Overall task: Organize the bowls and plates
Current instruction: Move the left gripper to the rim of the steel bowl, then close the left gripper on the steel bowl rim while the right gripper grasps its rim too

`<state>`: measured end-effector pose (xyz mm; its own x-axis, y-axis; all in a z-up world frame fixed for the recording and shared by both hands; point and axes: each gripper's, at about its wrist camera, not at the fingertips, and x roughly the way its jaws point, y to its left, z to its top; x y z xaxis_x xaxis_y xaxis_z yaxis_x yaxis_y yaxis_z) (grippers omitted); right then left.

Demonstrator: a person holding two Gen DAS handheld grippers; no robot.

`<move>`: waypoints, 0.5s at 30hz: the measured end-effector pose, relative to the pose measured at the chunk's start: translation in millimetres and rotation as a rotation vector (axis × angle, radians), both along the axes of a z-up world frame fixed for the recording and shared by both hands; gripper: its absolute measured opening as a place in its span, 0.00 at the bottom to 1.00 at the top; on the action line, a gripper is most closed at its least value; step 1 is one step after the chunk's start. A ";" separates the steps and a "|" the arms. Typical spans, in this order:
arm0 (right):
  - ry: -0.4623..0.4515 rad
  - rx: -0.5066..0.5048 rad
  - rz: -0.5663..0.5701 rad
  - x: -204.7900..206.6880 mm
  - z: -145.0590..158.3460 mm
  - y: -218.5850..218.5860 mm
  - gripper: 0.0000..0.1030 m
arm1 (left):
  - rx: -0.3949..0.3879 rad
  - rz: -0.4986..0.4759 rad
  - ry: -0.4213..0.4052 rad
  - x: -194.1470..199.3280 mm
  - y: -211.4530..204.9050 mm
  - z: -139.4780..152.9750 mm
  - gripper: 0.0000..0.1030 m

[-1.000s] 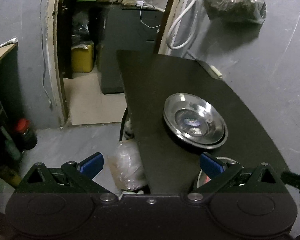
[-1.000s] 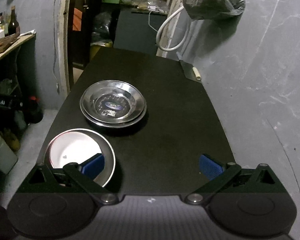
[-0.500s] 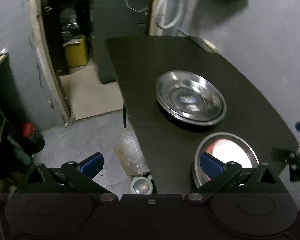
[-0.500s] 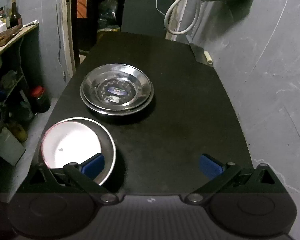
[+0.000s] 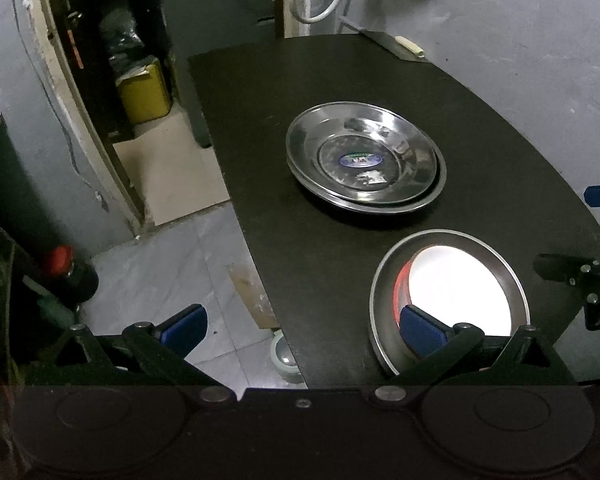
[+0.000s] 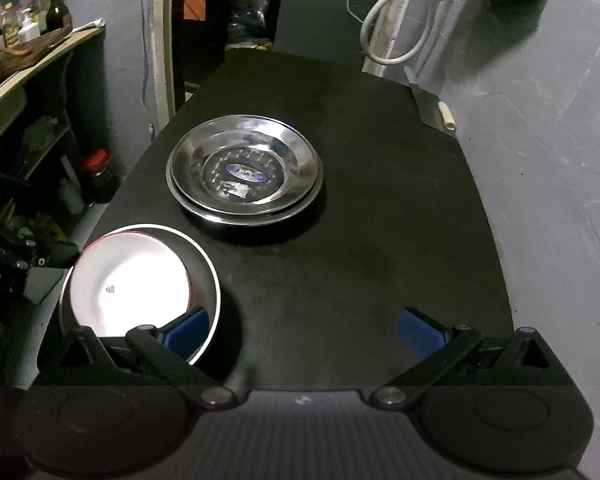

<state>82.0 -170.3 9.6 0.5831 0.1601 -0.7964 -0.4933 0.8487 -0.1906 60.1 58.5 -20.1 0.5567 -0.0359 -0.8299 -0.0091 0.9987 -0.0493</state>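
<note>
Two stacked steel plates (image 5: 364, 162) (image 6: 246, 170) lie mid-way along the black table (image 5: 260, 92) (image 6: 380, 240). Nearer, at the table's front left corner, a steel bowl (image 5: 384, 280) (image 6: 208, 276) holds a white bowl with a red rim (image 5: 456, 284) (image 6: 128, 280). My left gripper (image 5: 302, 326) is open and empty, its right finger over the bowls' near rim, its left finger off the table's left edge. My right gripper (image 6: 304, 330) is open and empty above the table's front, its left finger over the bowls' near right rim.
A cleaver with a pale handle (image 6: 432, 114) (image 5: 400, 46) lies at the table's far right edge by the grey wall. Left of the table the floor drops away, with a yellow canister (image 5: 144, 90), a red-capped jar (image 6: 98, 176) and a cluttered shelf (image 6: 24, 56).
Both grippers have risen and tipped down, so the plates and bowls show more fully from above. The left gripper shifted so that the nested bowls came into full view. Nothing was grasped.
</note>
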 end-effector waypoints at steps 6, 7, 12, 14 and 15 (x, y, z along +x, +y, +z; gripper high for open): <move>0.002 0.001 0.029 3.9 0.3 3.7 1.00 | 0.005 -0.007 0.016 4.0 -0.4 -3.2 0.99; 0.008 0.003 0.033 5.1 -0.2 4.1 1.00 | 0.009 -0.010 0.021 5.3 -1.1 -4.5 0.99; 0.049 -0.007 0.060 10.3 -7.2 8.9 1.00 | 0.061 -0.031 0.061 8.3 -7.2 -14.2 0.99; 0.056 -0.007 0.067 11.4 -8.4 9.7 1.00 | 0.064 -0.041 0.061 8.1 -8.6 -14.8 0.99; 0.061 -0.008 0.068 12.6 -9.1 10.0 1.00 | 0.065 -0.044 0.062 8.3 -9.2 -15.2 0.99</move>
